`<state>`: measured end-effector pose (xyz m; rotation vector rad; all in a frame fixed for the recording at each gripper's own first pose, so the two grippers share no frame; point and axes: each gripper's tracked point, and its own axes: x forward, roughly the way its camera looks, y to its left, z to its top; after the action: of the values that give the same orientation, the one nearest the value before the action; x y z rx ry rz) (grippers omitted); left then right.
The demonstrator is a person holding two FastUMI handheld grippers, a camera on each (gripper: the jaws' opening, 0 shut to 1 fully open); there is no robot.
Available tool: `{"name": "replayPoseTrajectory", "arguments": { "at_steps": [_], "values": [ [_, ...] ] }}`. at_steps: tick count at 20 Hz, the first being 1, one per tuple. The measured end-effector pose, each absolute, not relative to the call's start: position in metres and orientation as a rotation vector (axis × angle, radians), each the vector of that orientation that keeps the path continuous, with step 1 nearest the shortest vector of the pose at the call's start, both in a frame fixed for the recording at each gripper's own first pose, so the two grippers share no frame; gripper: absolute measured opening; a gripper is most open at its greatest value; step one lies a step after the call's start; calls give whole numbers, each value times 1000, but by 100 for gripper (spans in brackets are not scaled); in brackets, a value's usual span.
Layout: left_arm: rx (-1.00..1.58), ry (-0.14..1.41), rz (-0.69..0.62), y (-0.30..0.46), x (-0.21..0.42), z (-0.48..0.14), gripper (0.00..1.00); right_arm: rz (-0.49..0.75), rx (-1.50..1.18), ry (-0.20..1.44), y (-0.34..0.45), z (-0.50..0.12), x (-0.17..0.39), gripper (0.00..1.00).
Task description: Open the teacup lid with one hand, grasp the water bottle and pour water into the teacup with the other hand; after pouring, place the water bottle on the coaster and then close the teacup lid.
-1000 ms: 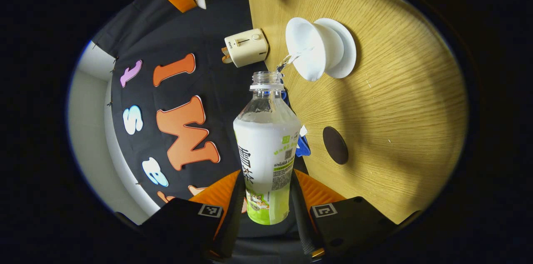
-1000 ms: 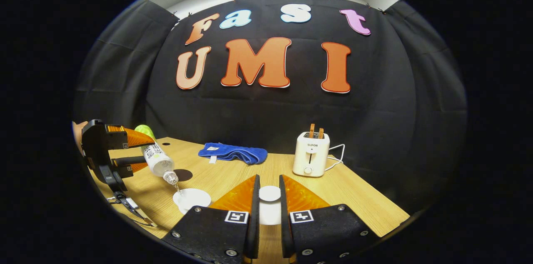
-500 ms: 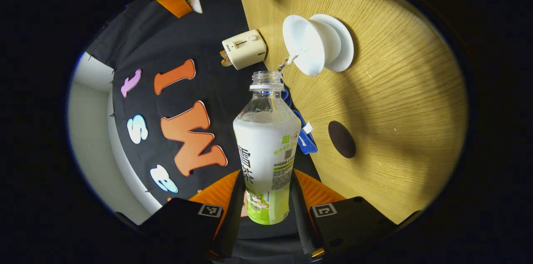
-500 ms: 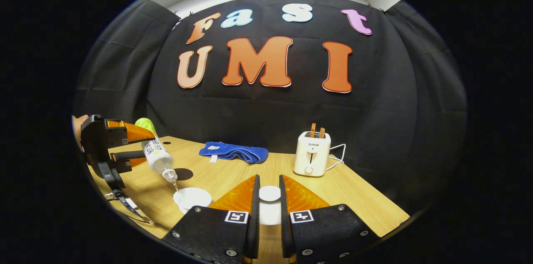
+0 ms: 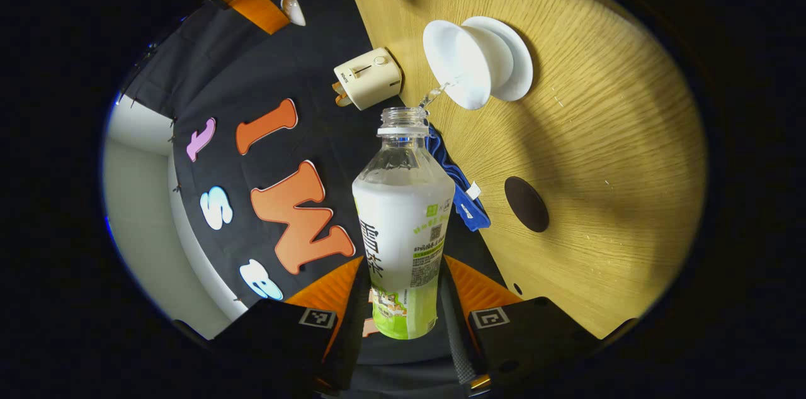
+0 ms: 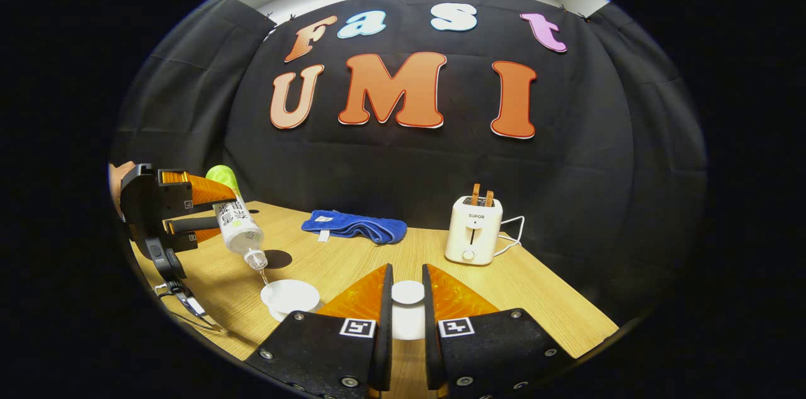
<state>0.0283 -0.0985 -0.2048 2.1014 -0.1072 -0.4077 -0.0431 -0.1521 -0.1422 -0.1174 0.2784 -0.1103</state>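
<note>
As the water bottle (image 5: 403,223) tips, water streams into the teacup (image 5: 456,65).

the table (image 5: 598,134) is lit warmly from above; soft shadows are cast across it, and edges are bent by fisheye.

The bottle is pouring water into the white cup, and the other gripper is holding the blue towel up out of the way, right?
Not quite. In the right gripper view the right gripper holds the white teacup lid, not the blue towel, which lies on the table. The water bottle in the left gripper does pour into the teacup.
</note>
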Motion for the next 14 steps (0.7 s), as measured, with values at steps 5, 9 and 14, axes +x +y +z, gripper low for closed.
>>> {"name": "replayPoseTrajectory", "arguments": {
  "at_steps": [5,9,14],
  "values": [
    [2137,-140,-410,-105,25,-202,63,-102,-123,280,-151,-143,-43,22],
    [2175,-180,-400,-109,29,-196,63,-101,-132,290,-150,-145,-42,22],
    [2211,-213,-383,-115,34,-181,63,-93,-134,291,-148,-146,-41,22]
  ]
}}
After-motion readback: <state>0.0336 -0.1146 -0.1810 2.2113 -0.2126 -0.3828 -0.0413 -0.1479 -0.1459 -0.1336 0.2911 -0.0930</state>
